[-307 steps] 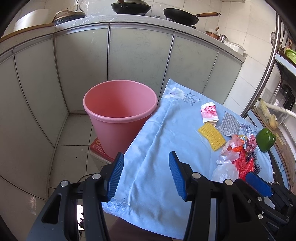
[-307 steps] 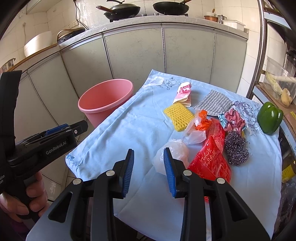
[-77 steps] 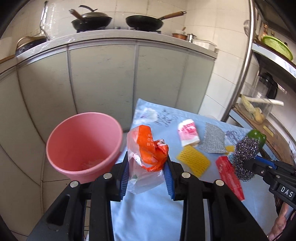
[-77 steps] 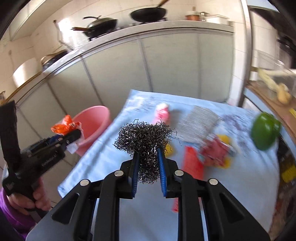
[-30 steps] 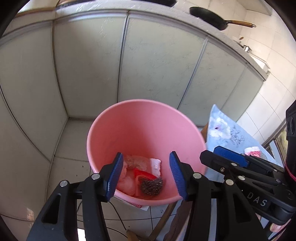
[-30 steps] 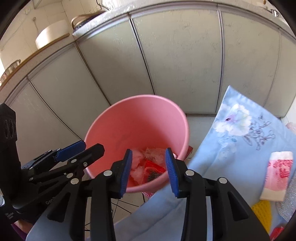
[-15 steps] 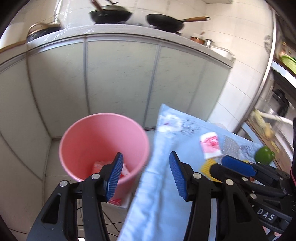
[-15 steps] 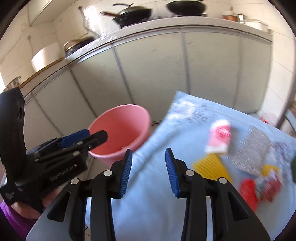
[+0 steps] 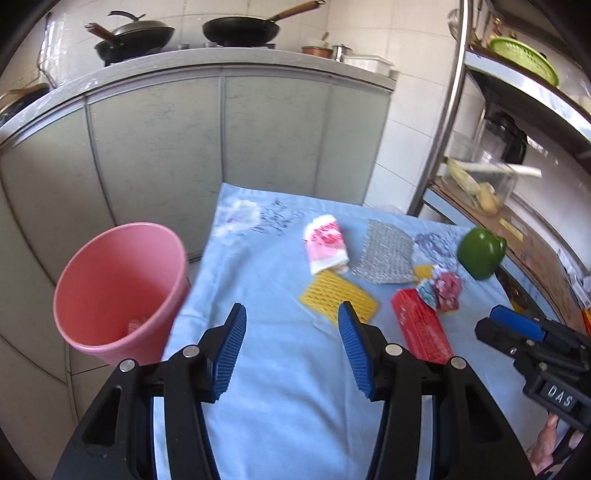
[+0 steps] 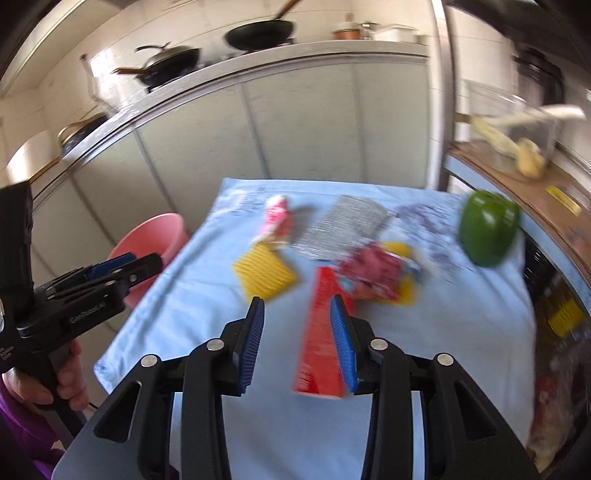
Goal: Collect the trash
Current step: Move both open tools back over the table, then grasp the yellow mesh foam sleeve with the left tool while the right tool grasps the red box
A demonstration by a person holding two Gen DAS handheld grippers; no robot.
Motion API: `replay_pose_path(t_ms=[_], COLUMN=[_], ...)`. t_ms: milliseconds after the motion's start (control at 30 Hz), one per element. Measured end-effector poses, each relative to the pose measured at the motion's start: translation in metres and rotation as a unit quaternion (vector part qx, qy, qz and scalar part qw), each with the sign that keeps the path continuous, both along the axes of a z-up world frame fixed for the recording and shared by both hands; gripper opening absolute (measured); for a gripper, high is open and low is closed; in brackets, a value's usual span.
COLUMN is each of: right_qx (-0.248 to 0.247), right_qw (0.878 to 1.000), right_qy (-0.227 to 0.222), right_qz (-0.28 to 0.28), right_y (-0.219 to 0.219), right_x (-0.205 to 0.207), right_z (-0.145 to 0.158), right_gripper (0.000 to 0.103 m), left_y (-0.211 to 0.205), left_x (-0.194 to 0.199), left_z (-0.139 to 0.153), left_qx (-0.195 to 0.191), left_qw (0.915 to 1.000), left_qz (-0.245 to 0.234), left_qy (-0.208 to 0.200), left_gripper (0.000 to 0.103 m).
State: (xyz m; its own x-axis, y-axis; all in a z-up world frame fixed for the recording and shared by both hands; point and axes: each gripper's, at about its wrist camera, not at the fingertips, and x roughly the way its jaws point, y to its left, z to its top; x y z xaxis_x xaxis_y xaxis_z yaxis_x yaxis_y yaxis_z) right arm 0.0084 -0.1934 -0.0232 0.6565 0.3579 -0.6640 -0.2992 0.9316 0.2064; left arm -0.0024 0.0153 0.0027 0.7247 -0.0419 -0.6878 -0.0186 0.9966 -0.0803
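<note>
The trash lies on the blue cloth ahead of both grippers: a red wrapper, a yellow mesh, a pink-and-white packet, a silver pad and a crumpled pink wrapper, clustered toward the cloth's far right part. The left gripper hangs over bare cloth with its jaws wide apart and nothing between them; the yellow mesh sits just beyond its right finger, the red wrapper to the right of that. The right gripper is about half open and empty; in its own blurred view the red wrapper lies on the cloth under and just left of its right finger, whether touching cannot be told. The pink bin stands on the floor against the cloth's left edge, well left of the trash. The left wrist view looks into the bin, where a scrap of something shows near the bottom, and catches the right gripper's tip at the right edge; the right wrist view shows only the bin's rim behind the left gripper and the hand gripping its handle. A green pepper sits near the cloth's right edge, beyond the wrappers. Behind are grey cabinets under a counter with two pans.
</note>
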Motion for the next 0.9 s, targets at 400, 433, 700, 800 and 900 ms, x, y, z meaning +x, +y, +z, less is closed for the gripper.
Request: replay_pose_path(t_ms=[400, 433, 700, 800, 900], right_qx=[0.018, 0.019, 0.043, 0.042, 0.032], right_qw=[0.998, 0.998, 0.996, 0.996, 0.996], right_qy=[0.03, 0.03, 0.063, 0.072, 0.074], right_qz=[-0.053, -0.053, -0.047, -0.034, -0.021], right_y=[-0.045, -0.044, -0.037, -0.029, -0.019], right_x=[0.006, 0.007, 0.02, 0.024, 0.03], right_z=[-0.029, -0.028, -0.045, -0.049, -0.052], right_gripper=[0.038, 0.038, 0.038, 0.038, 0.048], left_y=[-0.018, -0.017, -0.02, -0.03, -0.04], left_x=[0.016, 0.021, 0.072, 0.089, 0.102], left_z=[-0.024, -0.026, -0.052, -0.065, -0.076], left_qx=[-0.008, -0.013, -0.064, -0.072, -0.052], left_qw=[0.9986, 0.9984, 0.9933, 0.9903, 0.9892], left_qz=[-0.032, -0.031, -0.002, 0.016, 0.036], left_qy=[0.041, 0.045, 0.095, 0.118, 0.132], left_gripper=[0.051, 0.051, 0.051, 0.051, 0.051])
